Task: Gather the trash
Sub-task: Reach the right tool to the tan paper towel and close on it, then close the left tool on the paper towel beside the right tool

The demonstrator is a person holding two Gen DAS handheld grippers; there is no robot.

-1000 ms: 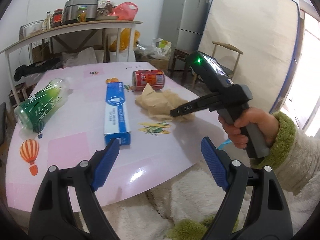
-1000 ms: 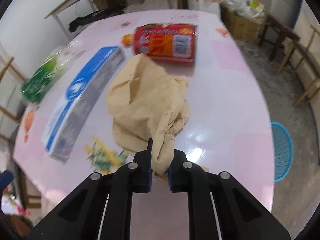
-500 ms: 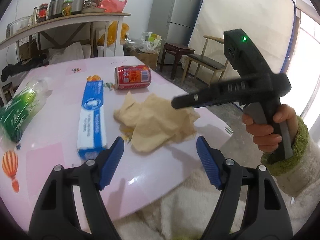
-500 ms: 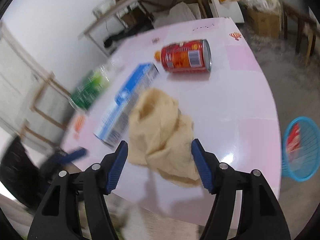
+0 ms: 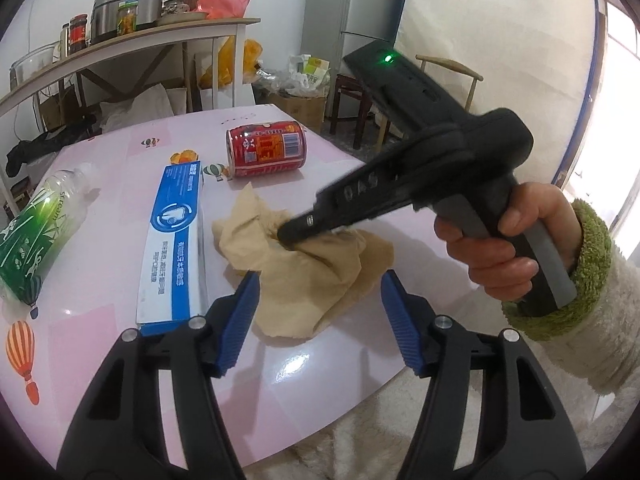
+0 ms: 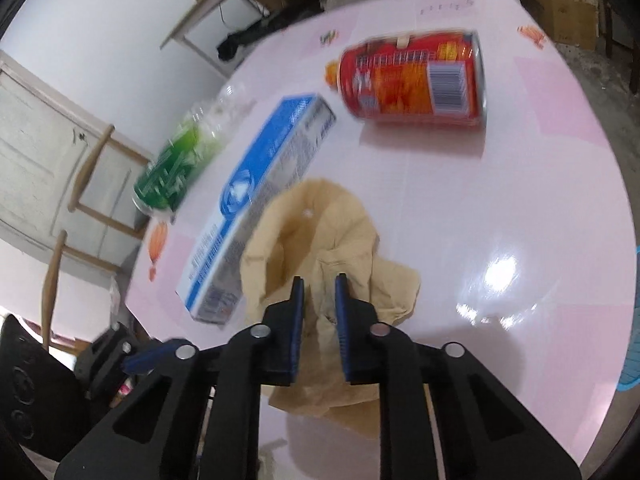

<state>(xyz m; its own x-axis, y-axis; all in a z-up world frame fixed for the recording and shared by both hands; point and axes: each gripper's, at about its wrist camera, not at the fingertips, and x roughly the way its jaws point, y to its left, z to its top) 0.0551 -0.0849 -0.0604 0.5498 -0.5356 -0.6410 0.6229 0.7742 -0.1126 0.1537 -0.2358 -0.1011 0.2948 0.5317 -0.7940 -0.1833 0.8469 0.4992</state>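
A crumpled tan paper (image 5: pixel 304 276) lies on the pink table (image 5: pixel 100 264), near its front edge. My right gripper (image 6: pixel 319 292) is closed down on a fold of this paper (image 6: pixel 316 236); it shows in the left wrist view (image 5: pixel 292 236) with its tip pressed into the paper. My left gripper (image 5: pixel 320 304) is open and empty, its blue pads on either side of the paper's near edge. A red can (image 5: pixel 266 148) lies on its side behind. A blue-white box (image 5: pixel 176 236) and a green-labelled plastic bottle (image 5: pixel 36 232) lie to the left.
A blue basket (image 6: pixel 632 372) stands on the floor past the table's right edge. Behind the table are a shelf with jars (image 5: pixel 120 16), a fridge (image 5: pixel 360 12), a chair (image 5: pixel 452 76) and a leaning mattress (image 5: pixel 500 40).
My right gripper, open half a second ago, has dropped onto the paper and closed on a fold of it. My left gripper has moved in closer to the paper, still open.
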